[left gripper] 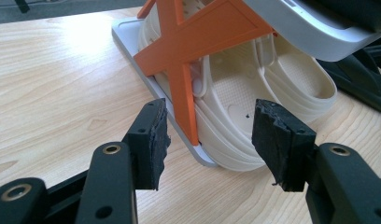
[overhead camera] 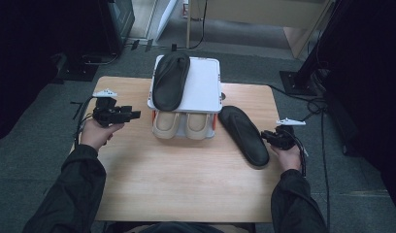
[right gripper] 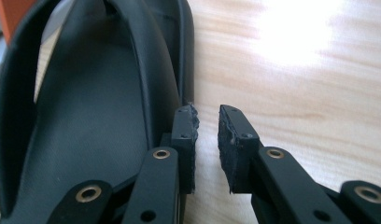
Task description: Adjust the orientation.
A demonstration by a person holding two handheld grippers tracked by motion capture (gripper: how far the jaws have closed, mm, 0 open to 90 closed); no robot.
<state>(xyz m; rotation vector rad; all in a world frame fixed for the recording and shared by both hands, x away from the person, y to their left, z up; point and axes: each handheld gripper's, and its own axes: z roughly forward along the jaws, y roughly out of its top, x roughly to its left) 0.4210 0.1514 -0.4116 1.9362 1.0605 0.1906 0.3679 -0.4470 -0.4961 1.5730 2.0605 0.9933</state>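
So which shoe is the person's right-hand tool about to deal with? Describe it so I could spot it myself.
Start at the small white and orange shoe rack at the far middle of the wooden table. Just right of it, flat on the tabletop, lies a black slipper beside the right gripper. Its twin sits on the rack's top shelf and the cream clogs sit underneath; only this one rests on bare wood.

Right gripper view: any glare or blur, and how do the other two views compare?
Right gripper view: strong glare whitens the table; black sandal close, slightly soft. Left gripper view: milder sheen on the wood, cream clogs sharp. High view: even light on the table, dark surroundings.
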